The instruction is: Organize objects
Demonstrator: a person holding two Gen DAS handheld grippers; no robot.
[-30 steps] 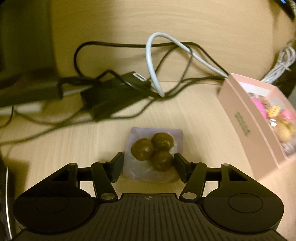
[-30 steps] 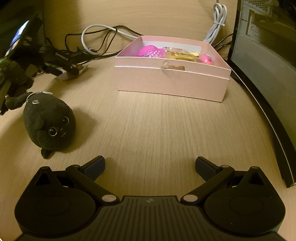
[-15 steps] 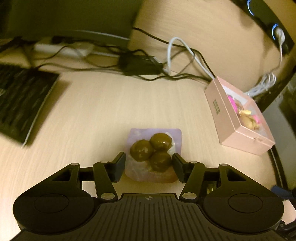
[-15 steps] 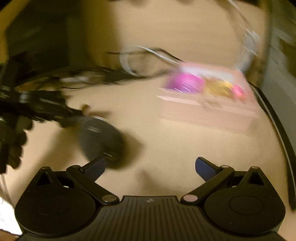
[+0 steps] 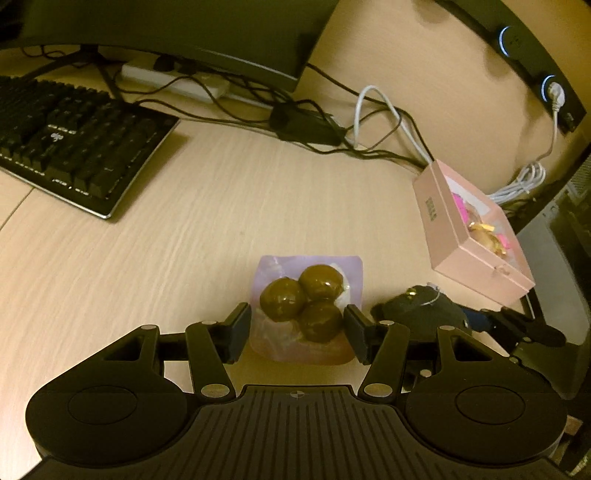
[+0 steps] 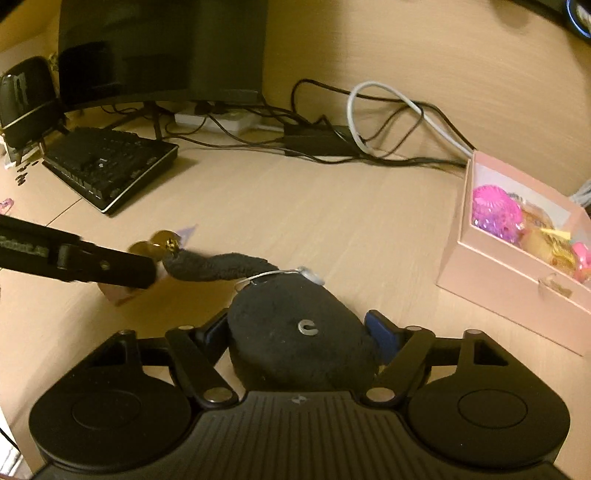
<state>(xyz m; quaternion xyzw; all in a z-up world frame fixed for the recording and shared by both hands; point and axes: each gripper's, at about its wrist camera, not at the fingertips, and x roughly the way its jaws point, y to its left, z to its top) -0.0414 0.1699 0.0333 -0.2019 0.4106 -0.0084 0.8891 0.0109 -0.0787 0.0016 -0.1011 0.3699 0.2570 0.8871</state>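
Note:
My left gripper (image 5: pixel 298 332) is shut on a clear packet of three brown chocolate balls (image 5: pixel 303 299) and holds it above the desk. My right gripper (image 6: pixel 297 334) is shut on a black plush toy (image 6: pixel 299 332) with a long tail and a thin cord loop. The plush also shows in the left wrist view (image 5: pixel 421 314), just right of the packet. The left gripper and the packet (image 6: pixel 155 251) show at the left of the right wrist view. An open pink box (image 5: pixel 469 232) holding pink and yellow toys stands at the right, also in the right wrist view (image 6: pixel 517 251).
A black keyboard (image 5: pixel 74 144) lies at the far left under a dark monitor (image 5: pixel 177 33). Tangled black and white cables (image 5: pixel 351 129) and a power strip (image 5: pixel 177 81) run along the back wall. A dark computer case (image 5: pixel 561 258) stands right of the box.
My right gripper has swung left onto the black plush and closed on it. My left gripper has lifted the chocolate packet higher and pulled back from the cables.

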